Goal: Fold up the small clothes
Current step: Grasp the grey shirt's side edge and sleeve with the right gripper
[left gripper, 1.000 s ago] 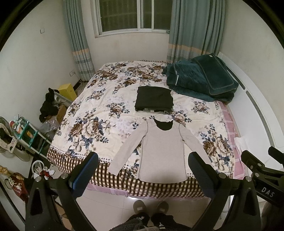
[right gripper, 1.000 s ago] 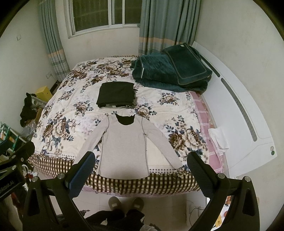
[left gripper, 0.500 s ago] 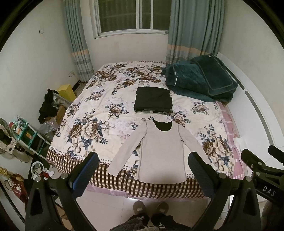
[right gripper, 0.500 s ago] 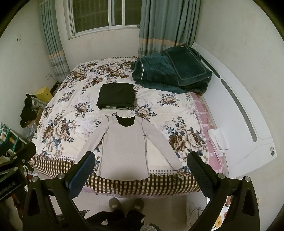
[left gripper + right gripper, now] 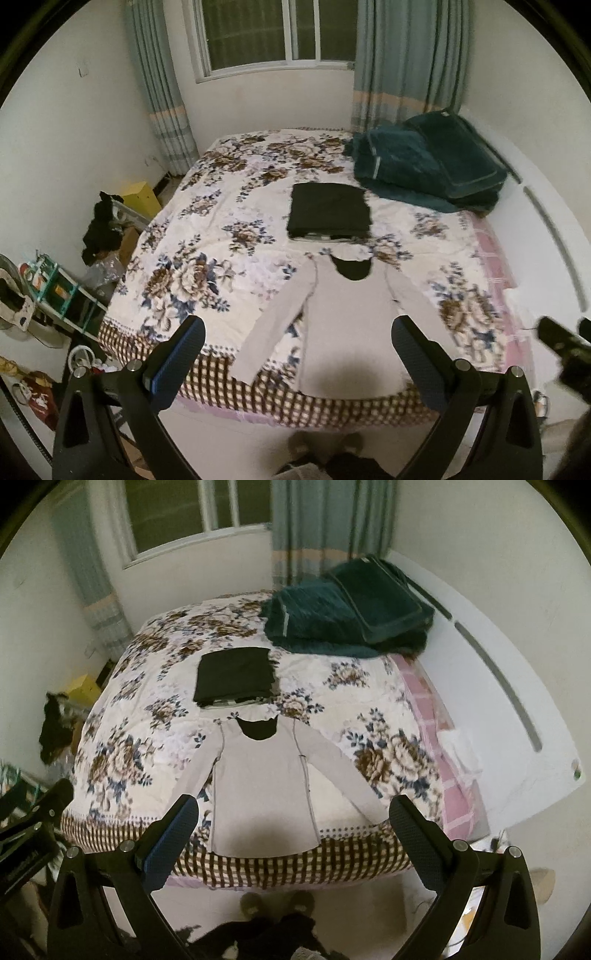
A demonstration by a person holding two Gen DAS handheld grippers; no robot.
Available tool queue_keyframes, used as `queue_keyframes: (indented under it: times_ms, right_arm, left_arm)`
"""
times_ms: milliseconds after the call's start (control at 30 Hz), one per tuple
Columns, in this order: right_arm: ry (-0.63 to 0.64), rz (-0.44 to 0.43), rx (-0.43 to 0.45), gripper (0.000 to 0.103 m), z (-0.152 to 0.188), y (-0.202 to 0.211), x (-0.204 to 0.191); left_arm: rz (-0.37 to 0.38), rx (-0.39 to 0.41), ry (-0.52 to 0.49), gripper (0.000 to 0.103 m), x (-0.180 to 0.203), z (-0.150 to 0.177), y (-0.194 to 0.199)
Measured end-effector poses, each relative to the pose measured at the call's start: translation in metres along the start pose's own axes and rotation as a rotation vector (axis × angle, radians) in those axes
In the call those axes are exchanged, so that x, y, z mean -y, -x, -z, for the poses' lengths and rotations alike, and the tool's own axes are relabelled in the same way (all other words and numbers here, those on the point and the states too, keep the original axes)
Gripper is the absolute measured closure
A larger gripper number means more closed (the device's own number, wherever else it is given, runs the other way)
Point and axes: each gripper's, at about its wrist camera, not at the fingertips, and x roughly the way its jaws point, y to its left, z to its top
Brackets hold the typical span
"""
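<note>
We see a pale grey long-sleeved top [image 5: 347, 317] lying flat near the foot edge of the bed [image 5: 207, 280], neck toward the window, both sleeves angled outward, its hem at the checked border of the floral cover. Just beyond its collar sits a folded black garment [image 5: 328, 212], and further back toward the corner a heap of dark teal bedding [image 5: 424, 162].

Our left gripper [image 5: 295, 365] hangs above the floor short of the bed, its jaws spread wide and holding nothing; the right gripper [image 5: 291, 840] is the same — wide apart, empty, clear of the fabric.

The left view takes in the clutter beside the bed: a yellow box [image 5: 142, 195], a dark bundle [image 5: 101, 229] and a green rack [image 5: 62, 291], plus a blurred edge of the right gripper at its right side. The right view instead shows the white headboard [image 5: 517, 716] along the bed's far side and a white cloth [image 5: 458, 746] on the pink sheet [image 5: 428, 709] — and part of the left gripper at its left edge.
</note>
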Motion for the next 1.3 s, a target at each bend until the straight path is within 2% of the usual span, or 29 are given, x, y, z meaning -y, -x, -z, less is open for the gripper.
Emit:
queue_keyframes:
  times_ms: [167,300,367,400,467,500,533,600,667,800,867,967,1067,1100,1133,1167,1300]
  right_arm:
    - [-0.201,0.068,-0.098,0.000,0.009,-0.100,0.061]
    - [-0.354,0.143,-0.197,0.000,0.035,-0.188,0.135]
    - [-0.456,0.147,-0.246,0.000,0.050,-0.242,0.182]
    - [-0.497,0.150,-0.263,0.002,0.060,-0.264,0.204]
    - [-0.601,0.133,-0.309,0.015,0.083,-0.323,0.252]
    - [-0.641,0.131,-0.334,0.026,0.095,-0.343,0.270]
    - [-0.696,0.124,-0.375,0.030,0.108,-0.372,0.291]
    - [-0.815,0.073,-0.418,0.031,0.134,-0.426,0.327]
    - [-0.880,0.050,-0.457,0.031,0.156,-0.471,0.347]
    - [-1.020,0.019,-0.527,0.031,0.200,-0.556,0.372]
    - [-1.087,0.017,-0.538,0.031,0.216,-0.582,0.374]
    - [-1.178,-0.037,-0.519,0.030,0.234,-0.613,0.372]
    - [-1.188,-0.066,-0.442,0.033,0.236,-0.624,0.358]
    - [-1.179,-0.073,-0.423,0.050,0.234,-0.625,0.352]
    - [-1.160,-0.084,-0.422,0.080,0.231,-0.628,0.345]
    - [-1.145,-0.105,-0.417,0.093,0.228,-0.631,0.339]
    - [-1.062,-0.053,-0.313,0.095,0.210,-0.609,0.336]
  left_arm:
    - [-0.037,-0.025,-0.026,0.000,0.001,0.013,-0.078]
    - [-0.080,-0.086,-0.046,0.000,0.008,0.033,-0.153]
    - [-0.095,-0.109,-0.039,0.000,0.011,0.044,-0.188]
    - [-0.119,-0.138,-0.037,0.000,0.017,0.051,-0.214]
    - [-0.135,-0.173,-0.033,0.000,0.024,0.063,-0.248]
    - [-0.158,-0.195,-0.040,0.000,0.030,0.069,-0.267]
    - [-0.175,-0.214,-0.047,0.000,0.034,0.074,-0.282]
    - [-0.203,-0.258,-0.062,0.000,0.043,0.088,-0.314]
    - [-0.214,-0.327,-0.065,0.000,0.049,0.101,-0.345]
    - [-0.222,-0.405,-0.084,0.000,0.059,0.121,-0.392]
    - [-0.237,-0.421,-0.093,0.000,0.063,0.127,-0.410]
    - [-0.237,-0.442,-0.076,0.000,0.063,0.137,-0.436]
    - [-0.230,-0.464,-0.057,0.000,0.059,0.147,-0.460]
    - [-0.223,-0.468,-0.049,0.000,0.057,0.151,-0.466]
    - [-0.214,-0.471,-0.043,0.000,0.056,0.154,-0.471]
    - [-0.203,-0.470,-0.040,0.000,0.056,0.157,-0.475]
    - [-0.171,-0.453,-0.051,0.000,0.054,0.168,-0.486]
